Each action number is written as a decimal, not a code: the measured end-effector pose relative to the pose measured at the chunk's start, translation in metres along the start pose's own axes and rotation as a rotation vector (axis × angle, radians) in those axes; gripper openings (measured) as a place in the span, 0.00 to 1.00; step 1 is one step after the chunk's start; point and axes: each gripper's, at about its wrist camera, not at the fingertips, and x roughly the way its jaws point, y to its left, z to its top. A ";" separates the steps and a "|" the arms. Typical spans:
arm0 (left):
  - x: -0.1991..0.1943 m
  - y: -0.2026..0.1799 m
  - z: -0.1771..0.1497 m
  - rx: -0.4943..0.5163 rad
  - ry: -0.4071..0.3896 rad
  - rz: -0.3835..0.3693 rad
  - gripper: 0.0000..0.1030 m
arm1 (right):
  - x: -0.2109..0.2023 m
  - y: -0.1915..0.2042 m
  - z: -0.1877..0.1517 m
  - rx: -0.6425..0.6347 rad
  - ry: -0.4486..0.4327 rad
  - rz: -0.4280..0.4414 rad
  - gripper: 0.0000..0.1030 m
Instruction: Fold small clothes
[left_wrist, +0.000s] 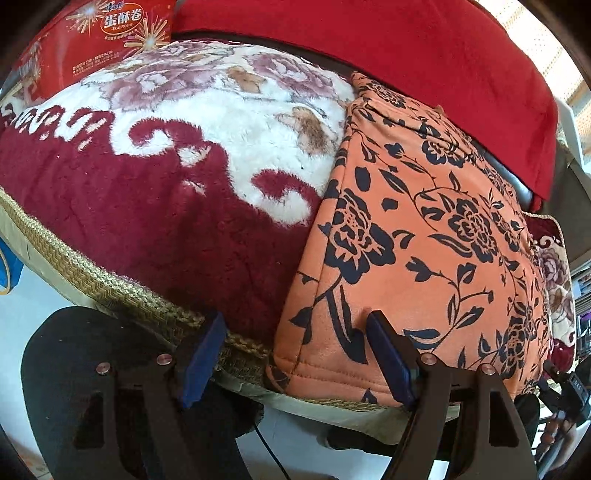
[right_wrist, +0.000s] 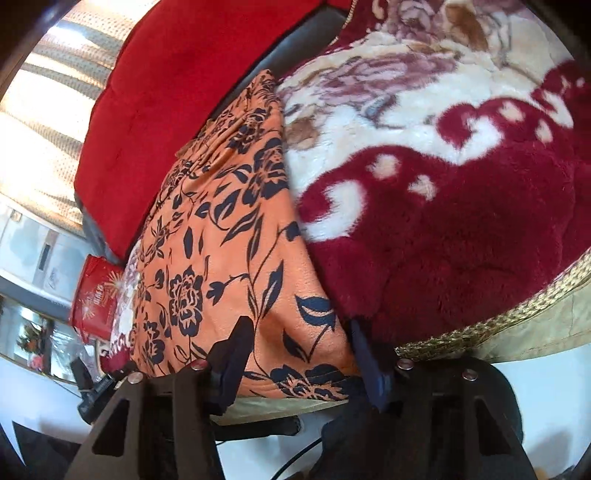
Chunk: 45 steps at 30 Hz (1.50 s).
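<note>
An orange garment with a dark navy flower print (left_wrist: 417, 236) lies folded flat on a plush maroon and cream blanket (left_wrist: 166, 177). My left gripper (left_wrist: 295, 354) is open at the garment's near left corner; its fingers straddle that hemmed corner without pinching it. In the right wrist view the same orange garment (right_wrist: 221, 258) runs away from me, and my right gripper (right_wrist: 299, 358) is open with its fingers on either side of the near right corner. The blanket (right_wrist: 461, 221) lies to its right there.
A red cushion (left_wrist: 406, 55) lies behind the garment, also in the right wrist view (right_wrist: 155, 110). A red egg-roll box (left_wrist: 99, 40) stands at the back left. The blanket's gold braided edge (left_wrist: 110, 291) hangs over white floor (left_wrist: 26, 306). My dark shoe (left_wrist: 74, 369) is below.
</note>
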 end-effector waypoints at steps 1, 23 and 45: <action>0.000 -0.001 -0.001 0.006 -0.005 0.003 0.76 | -0.001 -0.001 0.001 -0.002 0.001 0.000 0.57; -0.006 -0.015 0.002 0.077 0.012 0.000 0.12 | 0.000 -0.012 0.004 0.039 0.071 0.031 0.40; -0.031 -0.008 0.023 0.057 0.005 -0.069 0.06 | -0.021 0.008 0.020 0.068 0.070 0.183 0.06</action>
